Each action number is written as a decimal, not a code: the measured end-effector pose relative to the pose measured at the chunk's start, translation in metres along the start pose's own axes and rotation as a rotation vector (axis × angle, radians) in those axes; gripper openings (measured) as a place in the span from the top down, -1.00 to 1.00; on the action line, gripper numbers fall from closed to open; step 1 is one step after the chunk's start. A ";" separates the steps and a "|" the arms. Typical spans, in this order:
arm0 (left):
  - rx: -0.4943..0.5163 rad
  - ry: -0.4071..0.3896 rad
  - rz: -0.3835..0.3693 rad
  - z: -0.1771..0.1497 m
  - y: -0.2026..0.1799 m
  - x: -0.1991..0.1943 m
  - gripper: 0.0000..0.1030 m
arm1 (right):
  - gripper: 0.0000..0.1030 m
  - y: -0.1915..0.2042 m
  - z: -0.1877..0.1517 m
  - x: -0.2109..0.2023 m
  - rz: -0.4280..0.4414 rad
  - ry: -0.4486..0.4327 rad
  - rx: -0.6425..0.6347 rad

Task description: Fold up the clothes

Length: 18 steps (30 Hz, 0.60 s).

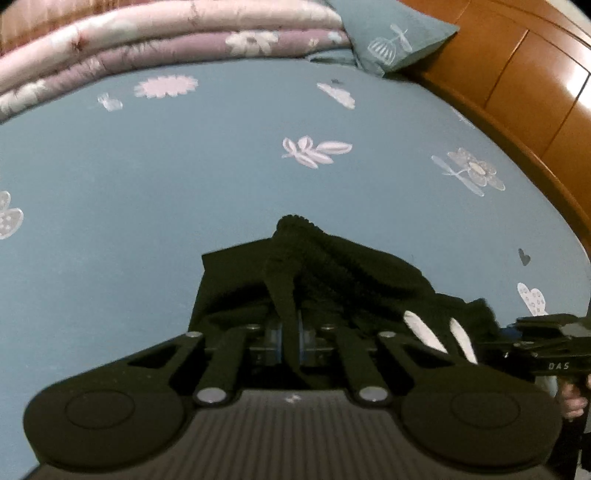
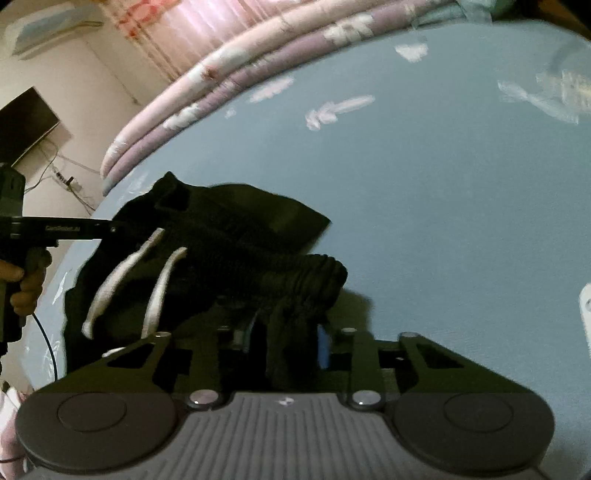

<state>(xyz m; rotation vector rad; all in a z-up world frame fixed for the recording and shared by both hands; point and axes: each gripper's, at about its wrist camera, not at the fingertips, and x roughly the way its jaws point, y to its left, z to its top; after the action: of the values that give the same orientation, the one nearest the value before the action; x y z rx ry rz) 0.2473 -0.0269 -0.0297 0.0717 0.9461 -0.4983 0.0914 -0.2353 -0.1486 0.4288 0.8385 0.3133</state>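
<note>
1. Black garment (image 1: 325, 266): crumpled on the blue bedsheet (image 1: 184, 177), ribbed edge bunched, two white stripes on one side.
2. Left gripper (image 1: 290, 332): jaws pinched tight on a strip of the garment's black fabric.
3. Right gripper (image 2: 286, 339): jaws narrowed onto a thick ribbed fold of the garment, fabric between the blue pads.
4. Folded pink and purple quilts (image 1: 166, 33): stacked along the far edge of the bed.
5. Wooden headboard (image 1: 517, 85): beside the teal pillow (image 1: 391, 33).

A blue flowered bed sheet (image 1: 221, 177) is bordered by folded pink quilts (image 1: 155, 33), a pillow (image 1: 391, 37) and a wooden headboard (image 1: 517, 74).
</note>
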 end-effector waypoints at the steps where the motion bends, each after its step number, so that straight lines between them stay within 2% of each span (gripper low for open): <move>1: 0.002 -0.014 0.004 -0.002 -0.002 -0.008 0.92 | 0.41 0.005 0.000 -0.006 -0.003 -0.011 -0.015; 6: 0.015 -0.108 0.024 -0.020 -0.011 -0.059 0.92 | 0.51 0.035 0.000 -0.039 -0.003 -0.080 -0.129; 9: 0.010 -0.125 0.037 -0.035 -0.015 -0.082 0.91 | 0.53 0.058 -0.005 -0.054 0.008 -0.096 -0.216; 14: 0.010 -0.117 0.078 -0.059 -0.017 -0.104 0.90 | 0.55 0.101 -0.030 -0.066 0.050 -0.047 -0.380; 18: 0.027 -0.120 0.066 -0.066 -0.021 -0.112 0.90 | 0.56 0.107 -0.057 -0.067 0.050 0.020 -0.391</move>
<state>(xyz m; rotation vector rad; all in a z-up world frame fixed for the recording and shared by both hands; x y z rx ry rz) 0.1339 0.0144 0.0230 0.0963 0.8174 -0.4493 -0.0055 -0.1572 -0.0876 0.0818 0.7645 0.5175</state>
